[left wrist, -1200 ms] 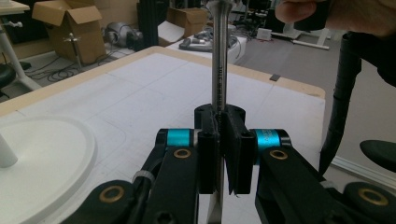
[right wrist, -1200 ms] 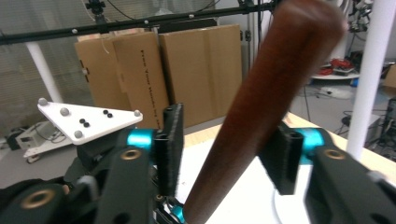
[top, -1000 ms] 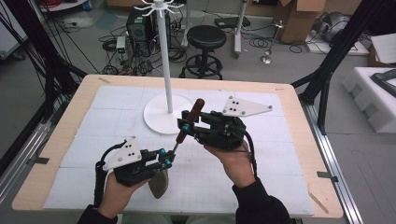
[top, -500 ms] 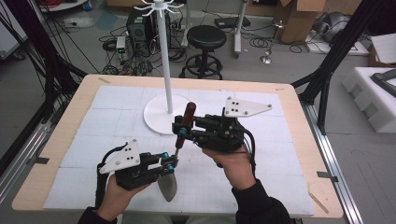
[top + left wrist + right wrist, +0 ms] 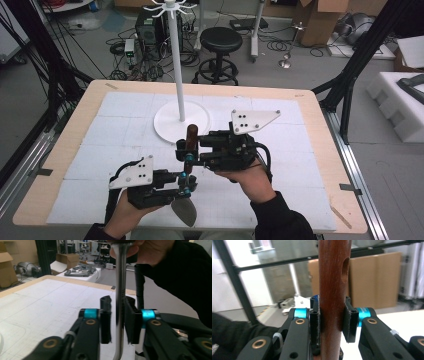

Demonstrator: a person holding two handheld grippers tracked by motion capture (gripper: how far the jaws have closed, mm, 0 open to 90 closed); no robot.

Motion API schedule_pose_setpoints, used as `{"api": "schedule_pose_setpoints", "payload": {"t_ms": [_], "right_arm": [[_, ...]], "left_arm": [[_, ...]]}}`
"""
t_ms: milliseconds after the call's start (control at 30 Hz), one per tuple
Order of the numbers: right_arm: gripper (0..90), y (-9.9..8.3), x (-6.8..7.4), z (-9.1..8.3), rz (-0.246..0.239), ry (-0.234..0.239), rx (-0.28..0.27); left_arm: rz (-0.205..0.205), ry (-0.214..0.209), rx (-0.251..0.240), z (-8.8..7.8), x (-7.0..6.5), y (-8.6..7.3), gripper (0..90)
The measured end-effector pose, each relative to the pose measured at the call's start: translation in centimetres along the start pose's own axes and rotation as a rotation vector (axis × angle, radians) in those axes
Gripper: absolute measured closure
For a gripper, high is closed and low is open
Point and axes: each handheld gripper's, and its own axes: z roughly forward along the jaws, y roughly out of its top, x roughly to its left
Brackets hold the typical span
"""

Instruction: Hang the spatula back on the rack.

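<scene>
Two tongs share one spatula over a white counter.

The right tongs (image 5: 186, 151) squeeze the brown wooden handle (image 5: 334, 290) of the spatula (image 5: 185, 210). The left tongs (image 5: 187, 182) sit close around its shiny metal stem (image 5: 119, 302), and I cannot tell if they press it. The blade hangs near the front edge of the counter (image 5: 90, 145). A white stand (image 5: 180, 120) rises behind. A black stool (image 5: 220, 40), cables and boxes (image 5: 320, 22) are on the floor.

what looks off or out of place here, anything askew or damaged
Nothing looks damaged or spilled. The spatula is held upright over the table: the right gripper clamps its wooden handle, and the left gripper has its jaws either side of the metal shaft. The stand is upright.
</scene>
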Motion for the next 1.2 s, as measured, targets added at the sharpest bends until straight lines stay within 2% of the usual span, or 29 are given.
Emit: {"api": "schedule_pose_setpoints", "payload": {"t_ms": [100, 133, 167, 200, 233, 267, 300, 400, 500, 600, 667, 700, 767, 800, 833, 900, 1133, 1200], "right_arm": [[72.8, 0.0, 0.0, 0.1, -0.011, 0.013, 0.0], [72.6, 0.0, 0.0, 0.1, -0.018, 0.012, 0.002], [69.4, 0.0, 0.2, 0.2, -0.032, -0.012, 0.002], [50.9, 0.0, 0.3, 0.3, -0.045, -0.05, 0.002], [37.8, 0.0, 0.4, 0.4, -0.049, -0.117, 0.003], [31.5, 0.2, 0.4, 0.3, -0.041, -0.195, 0.021], [31.5, 0.2, 0.4, 0.3, -0.041, -0.195, 0.021], [23.8, 0.8, 0.9, 0.0, -0.059, -0.263, 0.001], [22.9, 1.7, 1.5, 0.1, -0.111, -0.33, 0.028], [21.8, 2.3, 1.4, 0.6, -0.105, -0.385, 0.072], [22.9, 2.3, 1.1, 1.1, -0.094, -0.397, 0.085], [24.9, 2.2, 0.9, 1.3, -0.09, -0.388, 0.094], [32.7, 1.9, 0.6, 1.8, -0.089, -0.373, 0.095], [36.7, 1.7, 0.4, 2.0, -0.091, -0.361, 0.094], [46.6, 1.4, 0.1, 2.2, -0.099, -0.331, 0.09], [49.7, 1.2, -0.1, 2.3, -0.099, -0.326, 0.087], [64.1, 0.2, -1.3, 2.8, -0.055, -0.241, 0.052], [71.2, 0.0, -1.4, 3.1, -0.048, -0.23, 0.057]], "left_arm": [[-0.006, 0.012, 0.006, 0.0, -0.1, 0.0, 83.2], [-0.008, 0.03, 0.007, -0.1, -0.1, 0.0, 83.4], [-0.008, 0.043, 0.011, -0.1, -0.1, 0.0, 83.6], [-0.006, 0.071, 0.01, -0.2, -0.1, 0.0, 83.6], [-0.01, 0.092, 0.009, -0.2, -0.1, 0.0, 83.6], [-0.023, 0.111, 0.006, -0.4, 0.0, 0.1, 83.6], [-0.032, 0.124, 0.001, -0.5, 0.1, 0.1, 83.6], [-0.061, 0.189, -0.026, -0.8, 0.3, 0.2, 83.6], [-0.075, 0.251, -0.036, -1.0, 0.5, 0.3, 83.6], [-0.078, 0.307, -0.034, -1.1, 0.6, 0.4, 83.6], [-0.078, 0.334, -0.032, -1.0, 0.6, 0.4, 83.6], [-0.077, 0.342, -0.028, -1.0, 0.6, 0.5, 83.6], [-0.08, 0.353, -0.031, -0.9, 0.5, 0.5, 83.6], [-0.076, 0.357, -0.026, -1.0, 0.6, 0.5, 83.6], [-0.081, 0.36, -0.03, -0.9, 0.5, 0.5, 83.6], [-0.08, 0.366, -0.034, -1.1, 0.5, 0.5, 83.6], [-0.088, 0.374, -0.044, -1.4, 0.6, 0.6, 83.6], [-0.088, 0.378, -0.046, -1.5, 0.6, 0.6, 83.6]]}}
